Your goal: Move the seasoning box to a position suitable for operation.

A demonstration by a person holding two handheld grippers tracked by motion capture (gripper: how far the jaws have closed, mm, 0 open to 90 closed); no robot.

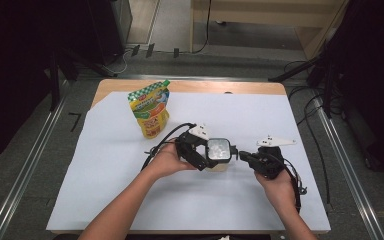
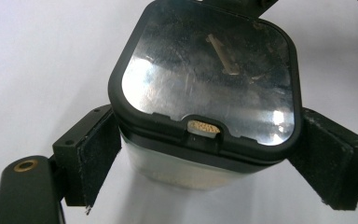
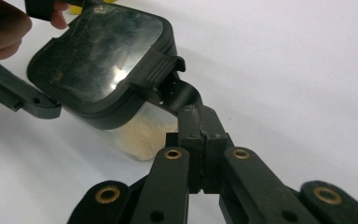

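Unlatching the container lid

I'm clamping the container (image 2: 200, 140) in my left gripper (image 1: 200, 152); my right gripper (image 3: 200, 126), clenched, is prying the latch (image 3: 161, 70), risking tipping and spilling powder.

Clear square container (image 1: 218, 154) with black-rimmed lid, upright on the white table (pale powder inside), lid on

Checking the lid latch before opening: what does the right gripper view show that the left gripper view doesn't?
Right gripper view: the ribbed black latch tab at the lid's edge, with the right gripper shut on the hinged piece below it. Left gripper view: a small beige slot in the lid rim, pads flanking the walls. Both: the clear square container with black-framed lid, powder inside.
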